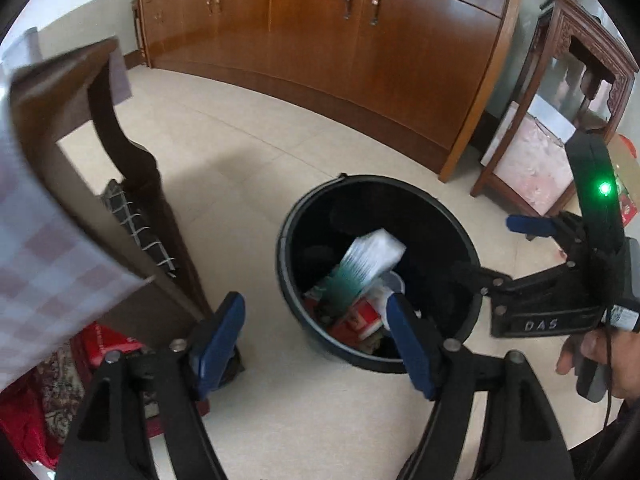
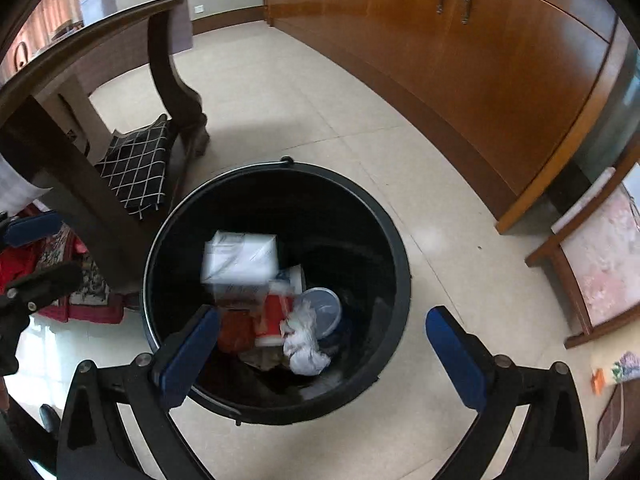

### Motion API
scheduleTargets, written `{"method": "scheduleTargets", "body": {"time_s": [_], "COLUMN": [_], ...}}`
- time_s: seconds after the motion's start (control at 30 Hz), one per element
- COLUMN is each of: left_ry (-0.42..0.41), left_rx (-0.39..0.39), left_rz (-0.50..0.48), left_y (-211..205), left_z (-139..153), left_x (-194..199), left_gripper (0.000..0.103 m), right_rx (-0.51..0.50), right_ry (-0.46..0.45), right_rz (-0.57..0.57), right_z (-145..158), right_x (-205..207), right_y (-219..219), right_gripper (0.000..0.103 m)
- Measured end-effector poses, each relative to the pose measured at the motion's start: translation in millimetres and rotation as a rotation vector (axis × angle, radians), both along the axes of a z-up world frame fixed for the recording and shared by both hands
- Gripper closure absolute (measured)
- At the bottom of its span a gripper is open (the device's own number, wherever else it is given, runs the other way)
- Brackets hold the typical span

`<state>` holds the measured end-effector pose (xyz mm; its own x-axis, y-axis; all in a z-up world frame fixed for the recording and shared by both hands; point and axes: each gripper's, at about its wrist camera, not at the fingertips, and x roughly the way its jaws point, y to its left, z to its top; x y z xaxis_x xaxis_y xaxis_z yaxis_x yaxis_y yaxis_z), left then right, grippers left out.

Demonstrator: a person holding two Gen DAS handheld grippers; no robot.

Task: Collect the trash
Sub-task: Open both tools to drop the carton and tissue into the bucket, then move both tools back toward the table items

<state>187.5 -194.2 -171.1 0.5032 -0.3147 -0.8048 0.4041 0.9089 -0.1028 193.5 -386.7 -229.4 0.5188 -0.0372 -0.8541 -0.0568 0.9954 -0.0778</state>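
Both hand-held grippers point steeply down at the black trash bin (image 2: pixel 276 200), which stands on the tiled floor (image 2: pixel 320 100) beside the bench (image 2: pixel 100 40) w/ dark carved legs. Right hand-held gripper (image 2: pixel 324 344) hangs directly over the bin mouth, blue pads spread wide, nothing between them; one pad sits over the bin's near-left rim, the other just outside its right rim. A white box (image 2: pixel 240 256) is inside the bin, blurred, near the left wall, on top of other trash: a red carton (image 2: pixel 276 316), crumpled white paper (image 2: pixel 304 344) and a clear plastic lid (image 2: pixel 324 308). Left hand-held gripper (image 1: pixel 316 336) is to the bin's left side, tilted down toward it, jaws apart & empty; its right pad overlaps the bin's near rim, left pad is over the floor by the bench leg. In the left wrist view a person's hand (image 1: pixel 600 356) grips the right tool's handle, right of the bin. Wooden cabinet (image 2: pixel 480 40) stands well beyond the bin.
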Motion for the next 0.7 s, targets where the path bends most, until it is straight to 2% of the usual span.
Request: {"method": "scheduleTargets", "body": {"time_s": [0.2,0.37,0.7], "left_ry": [-0.054,-0.097,-0.169], "left_rx": [-0.001,0.009,0.005], "left_rz": [0.06,0.101,0.187], "left_y": [24,43,85], "left_z": [21,39,72], "left_x": [-10,-19,-37], "left_gripper": [0.028,0.016,0.013], "right_rx": [0.003,0.012,0.023], "right_ry": [-0.04,-0.079,-0.17], "right_rz": [-0.045,-0.054,0.002], "right_z": [28,53,107], "right_x": [-9,-20,-31], "right_y": [4,19,70], "right_gripper": [0.0,0.0,0.0]}}
